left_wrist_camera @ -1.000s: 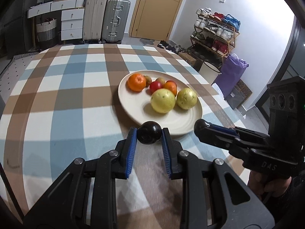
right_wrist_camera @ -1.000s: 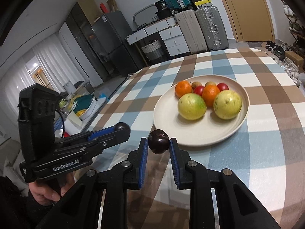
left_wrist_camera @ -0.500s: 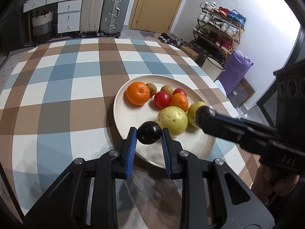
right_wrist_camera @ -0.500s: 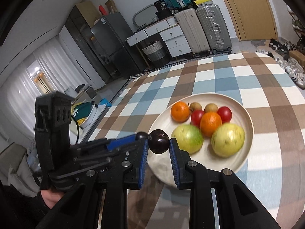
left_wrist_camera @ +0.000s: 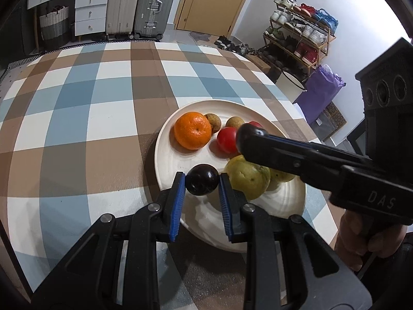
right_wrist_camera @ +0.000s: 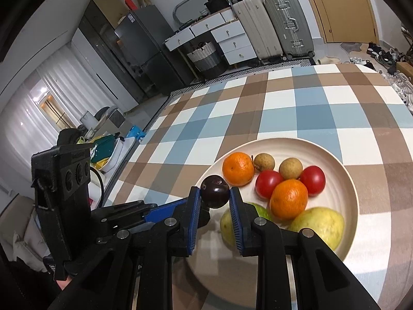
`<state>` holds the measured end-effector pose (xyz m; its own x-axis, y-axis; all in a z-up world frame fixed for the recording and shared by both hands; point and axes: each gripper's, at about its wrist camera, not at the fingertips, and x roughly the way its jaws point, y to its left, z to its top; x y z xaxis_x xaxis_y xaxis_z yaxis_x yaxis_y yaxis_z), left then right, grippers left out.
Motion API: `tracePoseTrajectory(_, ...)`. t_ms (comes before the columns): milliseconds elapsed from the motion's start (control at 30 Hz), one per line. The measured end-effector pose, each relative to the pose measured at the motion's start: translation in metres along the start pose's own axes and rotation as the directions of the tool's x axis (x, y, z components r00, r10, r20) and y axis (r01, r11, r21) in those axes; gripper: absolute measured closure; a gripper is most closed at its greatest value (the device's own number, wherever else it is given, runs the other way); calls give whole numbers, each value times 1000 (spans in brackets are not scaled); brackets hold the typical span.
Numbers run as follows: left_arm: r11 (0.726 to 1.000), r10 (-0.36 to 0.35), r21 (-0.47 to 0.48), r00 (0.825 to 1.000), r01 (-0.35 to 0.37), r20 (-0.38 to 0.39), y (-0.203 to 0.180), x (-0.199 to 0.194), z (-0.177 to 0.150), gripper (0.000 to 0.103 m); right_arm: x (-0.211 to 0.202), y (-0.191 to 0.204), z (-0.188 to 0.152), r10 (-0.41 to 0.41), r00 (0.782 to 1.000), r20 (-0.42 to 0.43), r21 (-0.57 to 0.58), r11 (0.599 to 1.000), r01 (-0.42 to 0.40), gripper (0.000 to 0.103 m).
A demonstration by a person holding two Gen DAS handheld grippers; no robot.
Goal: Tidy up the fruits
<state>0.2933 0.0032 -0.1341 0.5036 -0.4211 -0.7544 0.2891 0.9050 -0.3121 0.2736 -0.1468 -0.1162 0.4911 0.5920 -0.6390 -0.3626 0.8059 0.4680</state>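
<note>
A cream plate (left_wrist_camera: 180,160) (right_wrist_camera: 343,170) on the checked tablecloth holds oranges (left_wrist_camera: 192,130) (right_wrist_camera: 289,199), red tomatoes (left_wrist_camera: 227,139) (right_wrist_camera: 268,183), small brown fruits (right_wrist_camera: 290,168) and yellow-green guavas (left_wrist_camera: 247,177) (right_wrist_camera: 318,226). My left gripper (left_wrist_camera: 201,184) is shut on a dark plum (left_wrist_camera: 202,183) over the plate's near left part. My right gripper (right_wrist_camera: 214,196) is shut on another dark plum (right_wrist_camera: 214,195) over the plate's left rim; it crosses the left wrist view (left_wrist_camera: 247,135) above the fruit.
The checked tablecloth (left_wrist_camera: 90,103) spreads left of and beyond the plate. Past the table stand suitcases (left_wrist_camera: 149,5), white drawers (left_wrist_camera: 90,13), a shoe rack (left_wrist_camera: 299,38) and a purple bag (left_wrist_camera: 320,90). The table edge runs along the left in the right wrist view (right_wrist_camera: 144,134).
Both grippers have moved forward from the table's near edge to over the plate, each still holding its dark plum. The right gripper now hangs above the fruit pile.
</note>
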Motion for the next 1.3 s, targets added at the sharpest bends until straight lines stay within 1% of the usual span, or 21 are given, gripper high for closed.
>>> tracePoseTrajectory(267,1000,-13,-6,1000,13,-7,1,4,5,80,13,-5,5,-27,999,-20,4,1000,27,78)
tracePoseTrajectory(300,1000,-18,-5,1000,18,-13,1,5,6,80,12,-5,6,-35,999,-13,1,999,35,75)
tracePoseTrajectory(333,1000,-23,-3,1000,23,-15,1,6,6,80,11,-5,6,-41,999,-5,0,999,41,67)
tracePoseTrajectory(400,1000,-20,4,1000,20,-18,-1,5,6,79,5,-7,6,-45,999,18,4,999,44,59)
tracePoseTrajectory(567,1000,-20,6,1000,20,6,-4,-5,4,78,-15,-14,6,-35,996,82,36,999,33,58)
tracePoseTrajectory(633,1000,-19,3,1000,19,21,-4,-12,2,74,-24,-16,3,-46,993,113,44,998,42,54)
tracePoseTrajectory(667,1000,-20,1,999,20,28,-4,-15,1,72,-27,-16,2,-55,991,124,42,998,50,54)
tracePoseTrajectory(733,1000,-18,0,999,18,40,-4,-21,-2,66,-36,-15,-4,-79,986,147,27,997,76,54)
tracePoseTrajectory(800,1000,-11,-7,998,12,64,-3,-30,-6,65,-42,-13,-11,-102,981,162,15,995,101,53)
tracePoseTrajectory(867,1000,0,-13,996,1,89,-3,-38,-9,60,-49,-11,-18,-114,975,191,2,993,115,51)
tracePoseTrajectory(900,1000,11,-18,994,-9,106,-4,-44,-12,58,-54,-10,-23,-117,970,211,-2,993,120,45)
tracePoseTrajectory(933,1000,22,-22,993,-20,119,-4,-48,-14,54,-57,-9,-27,-116,967,225,-5,993,121,37)
tracePoseTrajectory(967,999,33,-23,991,-30,128,-5,-52,-15,51,-61,-7,-30,-113,964,241,-10,993,119,34)
tracePoseTrajectory(1033,997,75,-26,985,-72,157,-8,-63,-19,33,-70,-1,-37,-107,953,284,-33,992,121,31)
tracePoseTrajectory(1067,996,84,-26,980,-80,178,-10,-71,-21,30,-73,1,-39,-105,950,295,-38,992,122,28)
tracePoseTrajectory(1100,996,88,-27,978,-85,192,-12,-76,-22,25,-78,4,-43,-102,943,318,-44,992,122,21)
tracePoseTrajectory(1133,995,100,-25,973,-96,210,-15,-83,-24,21,-81,6,-45,-99,937,334,-46,992,121,17)
tracePoseTrajectory(1167,994,106,-22,969,-104,222,-18,-87,-24,20,-85,8,-47,-96,931,352,-49,992,120,16)
tracePoseTrajectory(1233,992,125,-10,960,-127,251,-25,-97,-28,18,-93,13,-53,-94,917,388,-62,990,127,6)
tracePoseTrajectory(1300,990,139,-1,951,-144,276,-31,-106,-32,14,-99,18,-59,-104,902,419,-70,987,146,1)
